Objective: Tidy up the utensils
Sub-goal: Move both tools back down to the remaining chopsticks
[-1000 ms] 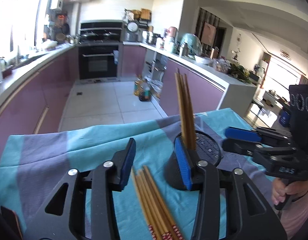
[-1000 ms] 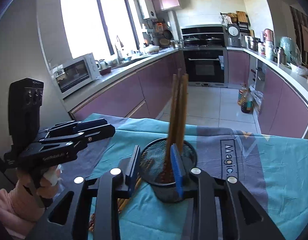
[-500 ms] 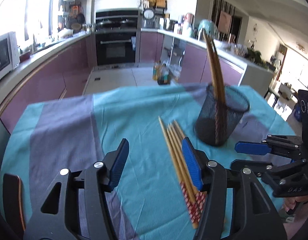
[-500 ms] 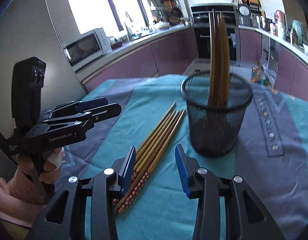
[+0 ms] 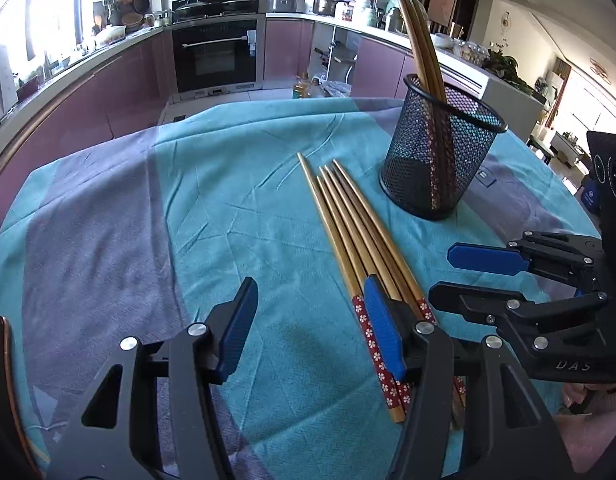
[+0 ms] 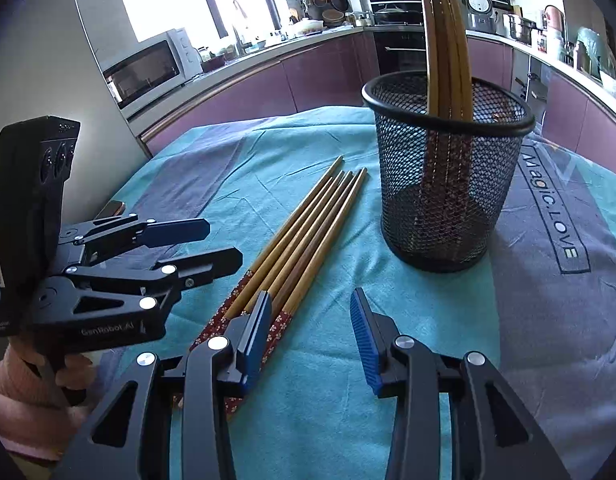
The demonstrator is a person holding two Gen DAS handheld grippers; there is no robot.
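Several wooden chopsticks (image 5: 350,220) with red flowered ends lie side by side on the teal cloth; they also show in the right wrist view (image 6: 303,236). A black mesh cup (image 5: 438,152) stands upright behind them with several chopsticks (image 5: 418,40) standing in it; the cup also shows in the right wrist view (image 6: 444,168). My left gripper (image 5: 312,312) is open and empty, its right finger over the chopsticks' red ends. My right gripper (image 6: 310,328) is open and empty, its left finger over the same ends. Each gripper shows in the other's view (image 5: 464,272) (image 6: 219,244).
The teal and grey-purple cloth (image 5: 235,208) covers the table. A phone (image 6: 109,210) lies at the table's left edge behind the left gripper. Kitchen counters, an oven (image 5: 215,52) and a microwave (image 6: 147,66) stand well beyond the table.
Both grippers have pulled back from the mesh cup and dropped lower toward the red ends of the lying chopsticks. Both stay open. The cup and chopsticks have not moved.
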